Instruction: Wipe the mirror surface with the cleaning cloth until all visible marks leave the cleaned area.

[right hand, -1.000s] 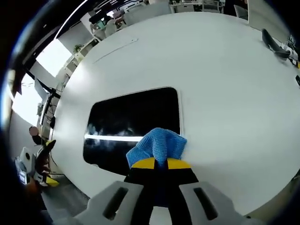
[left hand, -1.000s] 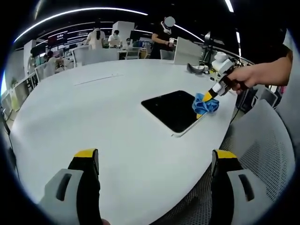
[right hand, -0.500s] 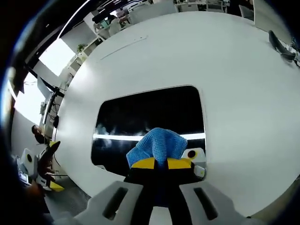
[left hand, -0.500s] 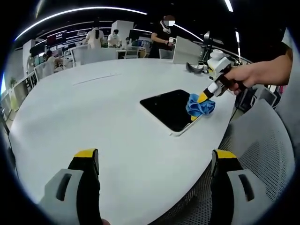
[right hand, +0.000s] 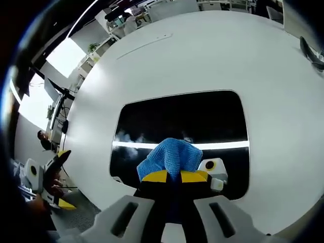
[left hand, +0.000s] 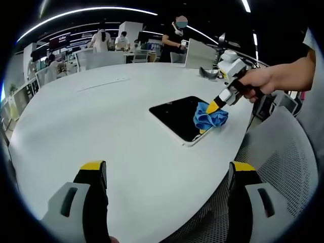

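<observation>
In the left gripper view our left tool point(left hand: 167, 174) hangs released over the white table point(left hand: 101, 121), jaws wide apart; a hand point(left hand: 263, 81) angles the right tool point(left hand: 213, 106) down, pressing the blue cloth point(left hand: 209, 116) onto the mirror point(left hand: 177, 114). In the right gripper view the right tool point(right hand: 173, 176) is clenched on the cloth point(right hand: 169, 157), which hides part of the mirror point(right hand: 182, 119); faint smudges there may be marks.

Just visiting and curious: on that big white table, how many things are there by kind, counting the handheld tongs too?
Mirror: 1
Blue cleaning cloth: 1
Tongs: 2, the left tongs open and the right tongs shut on the cloth
Dark item at the far table edge, too small to identify: 1
Total: 5
</observation>
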The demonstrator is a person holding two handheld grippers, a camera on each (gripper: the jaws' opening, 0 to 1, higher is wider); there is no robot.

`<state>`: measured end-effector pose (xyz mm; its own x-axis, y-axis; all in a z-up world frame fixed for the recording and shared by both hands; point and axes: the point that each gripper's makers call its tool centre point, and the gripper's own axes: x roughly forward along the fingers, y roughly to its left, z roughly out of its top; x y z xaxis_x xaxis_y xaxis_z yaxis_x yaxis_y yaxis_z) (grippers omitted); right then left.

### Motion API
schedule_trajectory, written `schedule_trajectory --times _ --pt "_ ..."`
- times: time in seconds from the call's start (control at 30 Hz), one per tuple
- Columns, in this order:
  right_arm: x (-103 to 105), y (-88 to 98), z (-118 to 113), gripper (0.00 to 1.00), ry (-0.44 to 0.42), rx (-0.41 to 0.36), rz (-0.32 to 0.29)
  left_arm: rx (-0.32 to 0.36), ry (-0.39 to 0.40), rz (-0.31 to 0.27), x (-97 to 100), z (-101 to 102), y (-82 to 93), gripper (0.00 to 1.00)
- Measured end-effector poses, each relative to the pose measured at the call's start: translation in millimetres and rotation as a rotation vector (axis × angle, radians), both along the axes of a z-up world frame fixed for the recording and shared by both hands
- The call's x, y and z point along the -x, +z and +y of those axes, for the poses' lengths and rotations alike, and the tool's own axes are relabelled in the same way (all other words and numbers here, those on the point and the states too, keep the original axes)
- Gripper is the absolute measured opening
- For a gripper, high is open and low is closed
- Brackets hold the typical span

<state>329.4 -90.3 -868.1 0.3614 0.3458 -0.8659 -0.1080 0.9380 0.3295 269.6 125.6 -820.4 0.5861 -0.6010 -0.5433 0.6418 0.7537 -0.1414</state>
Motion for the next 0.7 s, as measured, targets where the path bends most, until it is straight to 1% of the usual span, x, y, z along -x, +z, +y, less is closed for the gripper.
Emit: schedule_trajectory --times 0.7 --pt "-1 0.6 59 0.01 0.062 -0.033 0.003 0.0 -0.004 0.008 1.2 0 -1.5 0.99"
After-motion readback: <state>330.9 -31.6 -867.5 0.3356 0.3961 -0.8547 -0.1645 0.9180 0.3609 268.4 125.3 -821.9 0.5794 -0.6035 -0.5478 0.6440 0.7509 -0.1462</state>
